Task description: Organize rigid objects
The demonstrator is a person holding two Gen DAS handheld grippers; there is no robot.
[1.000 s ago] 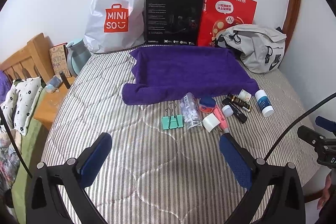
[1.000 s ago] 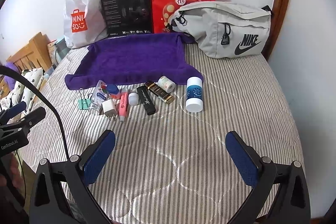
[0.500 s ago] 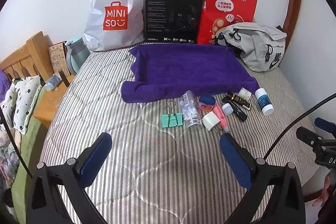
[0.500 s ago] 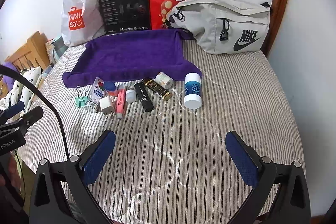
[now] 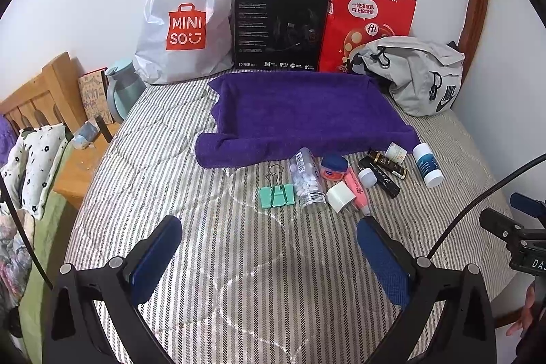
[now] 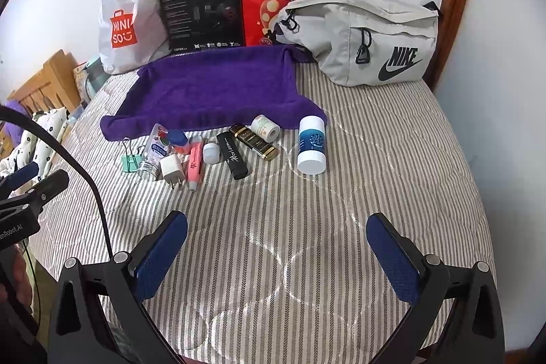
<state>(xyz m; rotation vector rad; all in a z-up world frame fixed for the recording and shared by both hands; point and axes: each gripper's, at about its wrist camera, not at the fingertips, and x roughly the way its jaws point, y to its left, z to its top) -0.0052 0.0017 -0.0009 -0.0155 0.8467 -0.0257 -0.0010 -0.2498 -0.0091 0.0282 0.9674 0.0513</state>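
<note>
A: In the left wrist view, how much room is there?

B: The left gripper (image 5: 269, 248) hangs over the near part of the striped mattress (image 5: 163, 166), its jaws spread wide and nothing between them. Bare quilt lies under it and on toward the left edge. The things sit in a row past the fingers, just in front of the purple towel (image 5: 300, 111).

A: And the row itself?

B: A mint binder clip (image 5: 276, 193) at its left end, then a clear bottle of white tablets (image 5: 307, 179) lying on its side, a small blue-lidded jar (image 5: 334, 164), a white charger plug (image 5: 339, 195), a pink tube (image 5: 356, 190), black tubes (image 5: 378, 174) and a white bottle with a blue label (image 5: 428, 169) nearest the right edge. At the far edge a white Miniso bag (image 5: 184, 19), a black box (image 5: 279, 26), a red paper bag (image 5: 368, 19) and a grey pouch (image 5: 416, 74) stand against the wall.

A: And the right wrist view?

B: The right gripper (image 6: 276, 248) is likewise wide apart and empty, over a broad bare stretch that runs to the right edge. The white bottle (image 6: 311, 145) lies apart from the rest, ahead and slightly right of centre. Left of it come a small cream jar (image 6: 265, 128), a black-and-gold tube (image 6: 254, 142), a black tube (image 6: 232, 156), a little white-capped pot (image 6: 211, 153), the pink tube (image 6: 194, 164), the plug (image 6: 170, 168) and the clip (image 6: 131, 159), crowded together, some touching. The towel's (image 6: 211, 91) near hem lies just behind them.
</note>
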